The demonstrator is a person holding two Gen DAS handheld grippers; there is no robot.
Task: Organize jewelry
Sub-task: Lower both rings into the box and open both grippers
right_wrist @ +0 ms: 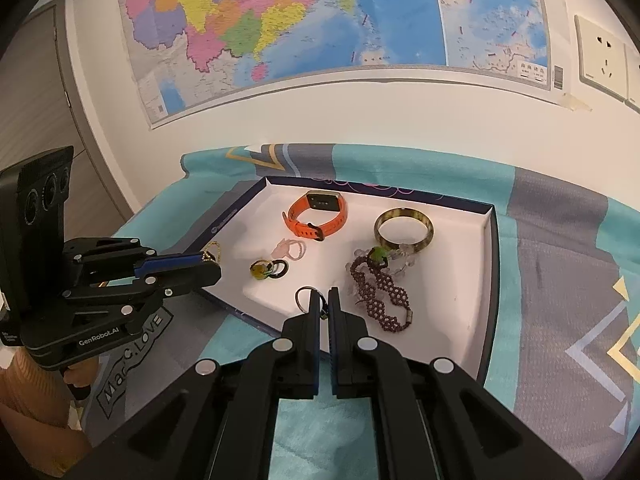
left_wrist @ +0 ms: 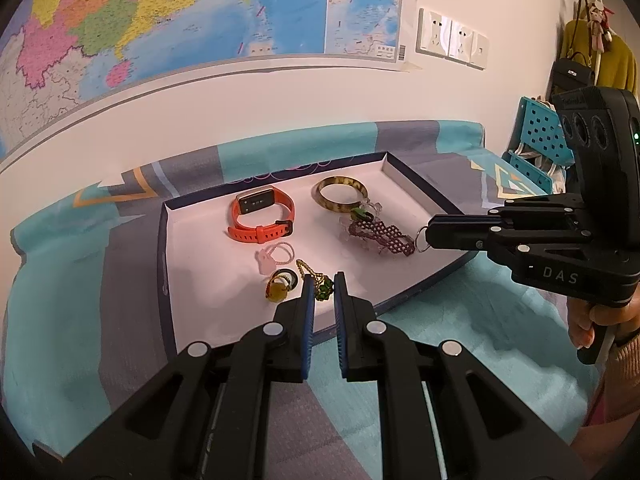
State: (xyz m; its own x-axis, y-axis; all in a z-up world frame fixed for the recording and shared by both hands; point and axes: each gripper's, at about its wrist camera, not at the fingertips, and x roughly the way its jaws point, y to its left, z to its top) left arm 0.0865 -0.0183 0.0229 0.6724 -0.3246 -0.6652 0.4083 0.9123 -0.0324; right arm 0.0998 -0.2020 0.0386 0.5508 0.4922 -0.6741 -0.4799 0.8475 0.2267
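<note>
A shallow white-lined tray holds an orange watch, a mottled bangle, a maroon beaded bracelet, a pink ring and yellow and dark rings. My left gripper is nearly shut around a gold chain with a green bead. My right gripper is shut on a metal key ring over the tray's near edge.
The tray lies on a teal and grey patterned cloth against a white wall with a map. A blue perforated rack stands at the right. Wall sockets sit above.
</note>
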